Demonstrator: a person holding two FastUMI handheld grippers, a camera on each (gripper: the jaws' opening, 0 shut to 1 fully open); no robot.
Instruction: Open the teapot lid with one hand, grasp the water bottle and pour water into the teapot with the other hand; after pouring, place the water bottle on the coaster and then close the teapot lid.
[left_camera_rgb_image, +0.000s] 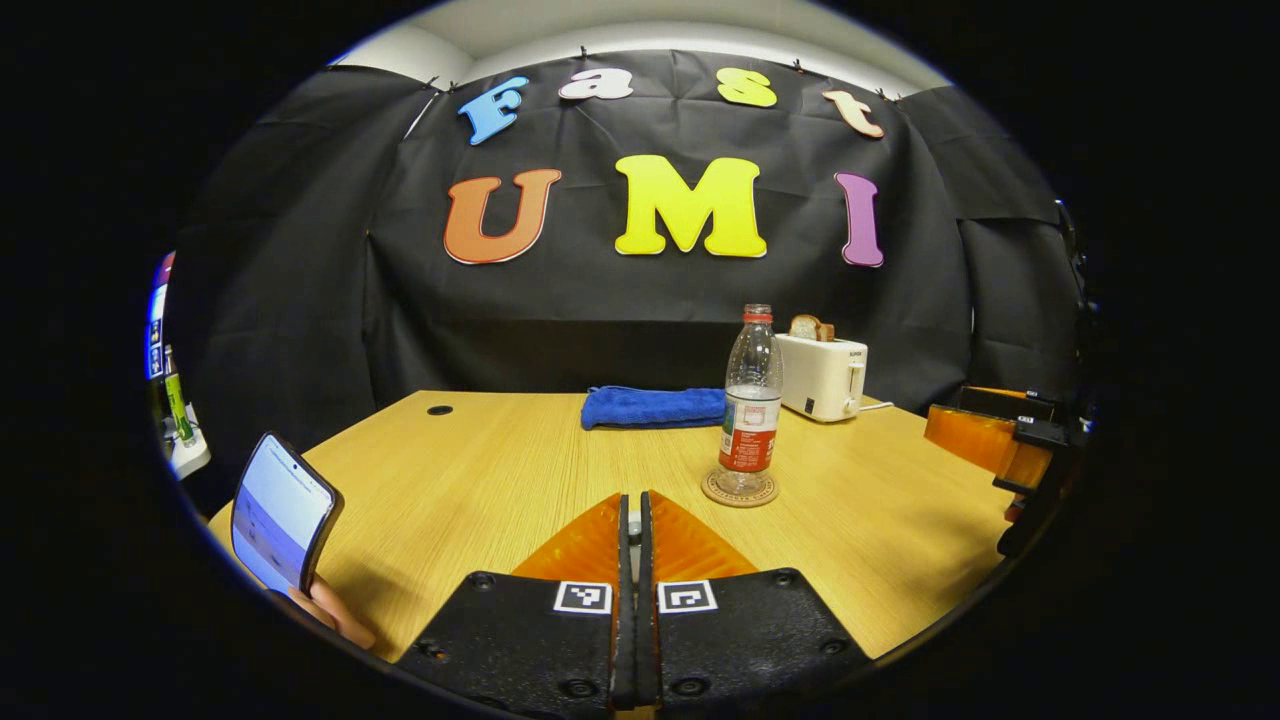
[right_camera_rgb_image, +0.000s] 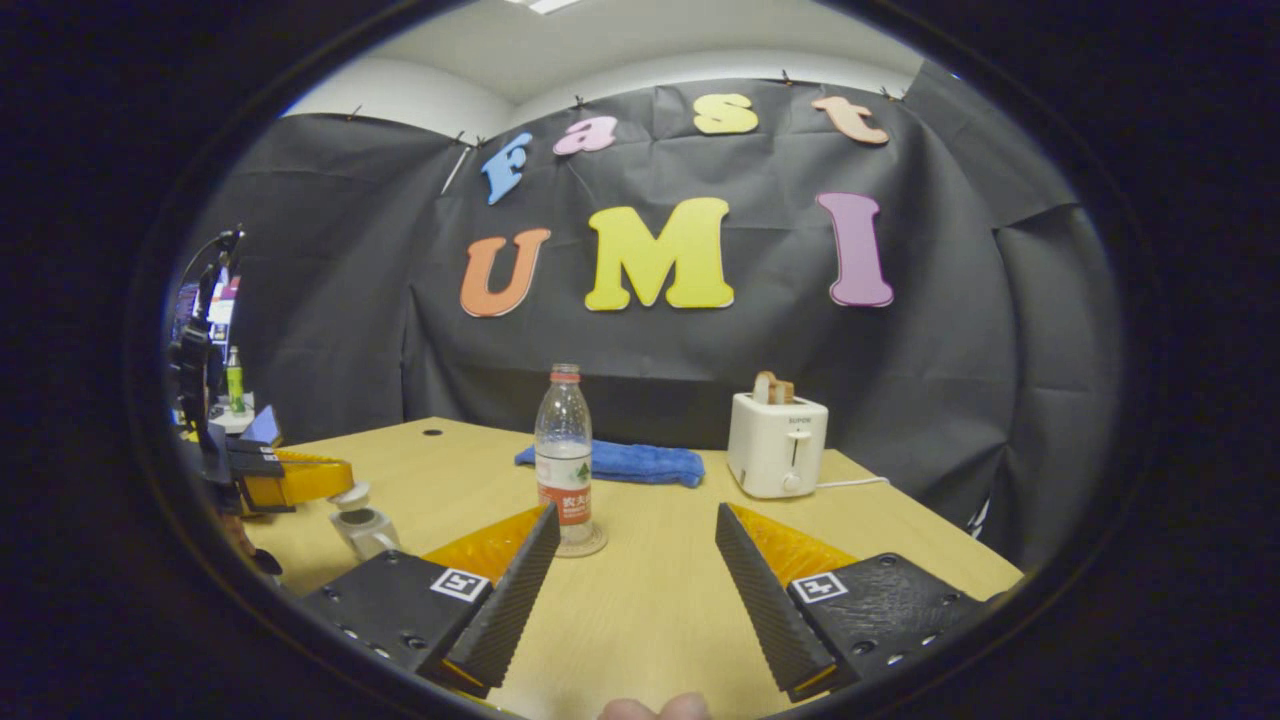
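Observation:
A clear water bottle with a red cap and label stands upright on a round coaster at mid-table. My left gripper is shut, and I see nothing between its fingers. In the right gripper view, the left gripper hovers just over a small white teapot and its lid; contact cannot be told. My right gripper is open and low over the table, with the bottle just beyond its left finger. In the left gripper view, the right gripper shows at the right edge.
A folded blue towel lies at the back of the wooden table. A white toaster holding bread stands back right. At the near left, a hand holds up a phone.

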